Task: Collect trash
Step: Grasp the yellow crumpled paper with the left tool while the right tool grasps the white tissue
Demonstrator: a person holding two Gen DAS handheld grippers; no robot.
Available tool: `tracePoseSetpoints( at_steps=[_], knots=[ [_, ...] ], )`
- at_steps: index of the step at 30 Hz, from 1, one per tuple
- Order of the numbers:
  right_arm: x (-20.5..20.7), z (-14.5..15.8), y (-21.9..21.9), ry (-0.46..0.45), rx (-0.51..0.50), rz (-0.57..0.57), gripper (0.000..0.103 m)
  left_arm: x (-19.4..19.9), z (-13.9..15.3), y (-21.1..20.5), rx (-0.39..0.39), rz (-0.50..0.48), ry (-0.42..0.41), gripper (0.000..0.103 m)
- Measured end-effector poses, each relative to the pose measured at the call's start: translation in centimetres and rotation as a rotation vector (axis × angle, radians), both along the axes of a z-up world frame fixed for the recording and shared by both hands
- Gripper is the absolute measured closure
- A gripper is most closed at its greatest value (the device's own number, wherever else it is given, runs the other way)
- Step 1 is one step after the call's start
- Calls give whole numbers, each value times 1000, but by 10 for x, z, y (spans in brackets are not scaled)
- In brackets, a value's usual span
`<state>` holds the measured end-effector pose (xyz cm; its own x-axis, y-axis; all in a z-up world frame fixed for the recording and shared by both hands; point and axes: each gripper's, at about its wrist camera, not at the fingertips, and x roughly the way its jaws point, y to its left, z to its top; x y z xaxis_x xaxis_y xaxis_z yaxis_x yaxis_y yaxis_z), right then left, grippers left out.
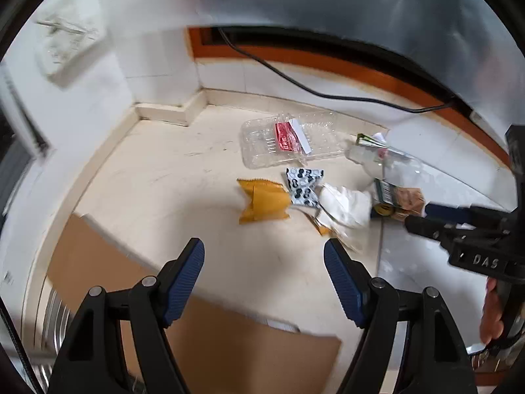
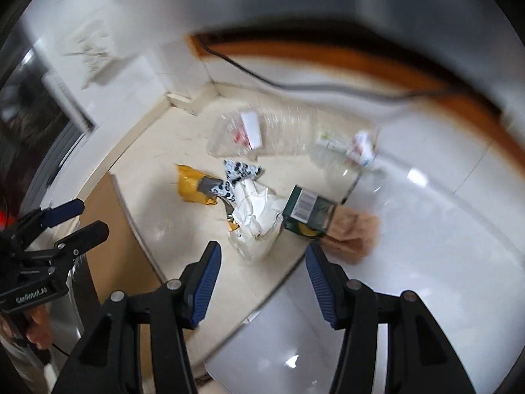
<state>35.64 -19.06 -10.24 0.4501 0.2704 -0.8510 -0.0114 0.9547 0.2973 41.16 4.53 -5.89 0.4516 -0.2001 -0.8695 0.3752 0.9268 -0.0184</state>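
Trash lies on a cream countertop [image 1: 170, 177]: a clear plastic tray [image 1: 262, 151] with a red wrapper [image 1: 286, 138], a yellow packet [image 1: 264, 202], a black-and-white wrapper [image 1: 303, 185], crumpled white paper [image 1: 344, 205], a dark green carton [image 2: 306, 211], a brown bag [image 2: 352, 229] and a clear bottle [image 1: 390, 164]. My left gripper [image 1: 264, 254] is open and empty, short of the yellow packet. My right gripper [image 2: 262, 256] is open and empty, just before the white paper [image 2: 259, 220]. It also shows in the left wrist view [image 1: 416, 215], close by the carton.
A brown cardboard box [image 1: 210, 338] stands below the counter's front edge. A black cable [image 1: 295, 82] runs along the white tiled back wall under an orange-brown ledge [image 1: 361, 72]. A glossy white surface [image 2: 426, 246] lies to the right. The left gripper shows in the right wrist view [image 2: 82, 220].
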Motion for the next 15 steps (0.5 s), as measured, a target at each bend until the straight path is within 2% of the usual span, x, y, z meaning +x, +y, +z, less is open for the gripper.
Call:
tracePoseSetpoints(
  at_steps=[6, 13, 15],
  knots=[
    [35, -49, 3, 95, 115, -94, 49, 45, -42, -15, -10, -75, 60, 29],
    [54, -81, 9, 156, 158, -135, 49, 77, -76, -27, -52, -97, 126, 29],
    [57, -81, 11, 136, 153, -130, 51, 86, -84, -30, -66, -93, 143, 29]
  ],
)
